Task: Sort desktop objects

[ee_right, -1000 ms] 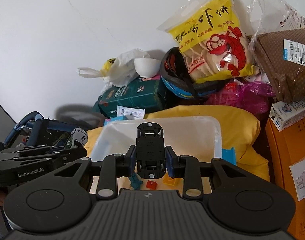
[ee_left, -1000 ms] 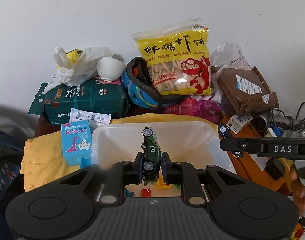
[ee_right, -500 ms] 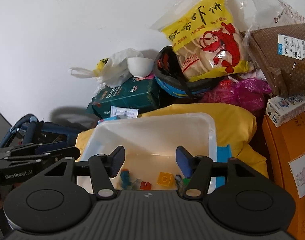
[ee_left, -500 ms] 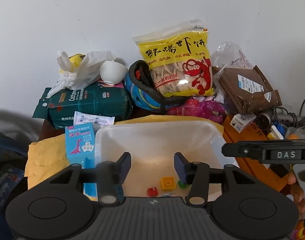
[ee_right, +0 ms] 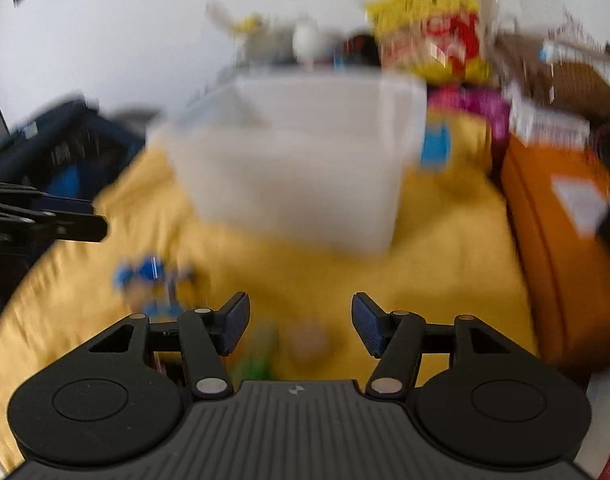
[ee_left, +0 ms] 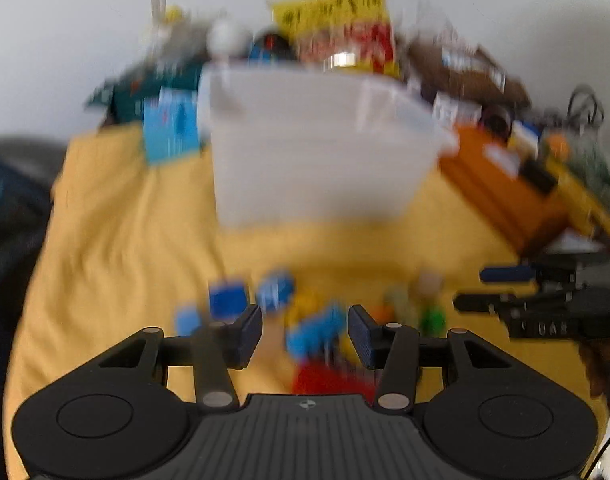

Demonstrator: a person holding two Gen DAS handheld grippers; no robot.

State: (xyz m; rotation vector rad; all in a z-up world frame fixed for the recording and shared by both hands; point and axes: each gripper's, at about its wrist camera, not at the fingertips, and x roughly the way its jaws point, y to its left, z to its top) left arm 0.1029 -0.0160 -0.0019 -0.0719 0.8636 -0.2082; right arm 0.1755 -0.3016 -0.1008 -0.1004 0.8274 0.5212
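Both views badly motion-blurred, so small stuff is colour blobs only.

Biggest first: yellow cloth [ee_left: 117, 216] covers the work surface edge to edge. Translucent white bin [ee_left: 317, 140] sits toward the cloth's far edge, w/ a pile of packets behind it (yellow snack bag [ee_right: 429, 20] the only one readable). Orange box [ee_left: 501, 184] along the cloth's right edge.

Left gripper [ee_left: 305, 330]: jaws wide apart, nothing between them, low over the near-centre of the cloth. Right gripper [ee_right: 301, 320]: also spread wide and empty, near edge of the cloth, a bit right of the other; its fingers show at the right side of the left-wrist view.

Task things: loose toy pieces on the cloth, well short of the bin. Blue blocks [ee_left: 229, 300] just left of the left claw, a light-blue piece [ee_left: 313, 332] sits right in its gap w/ a red piece [ee_left: 329, 376] nearer the cam. Green blob [ee_right: 257, 364] and a pale round one [ee_right: 309, 340] lie in the right claw's gap. Can't tell what any of them actually are.

Step, as I read it: reach phase, both claws lined up for a fresh pick. Next move needs each claw to settle, drop around one piece only, close, then carry to the bin. Risk: pieces crowd each other by the left claw, easy to nip two.
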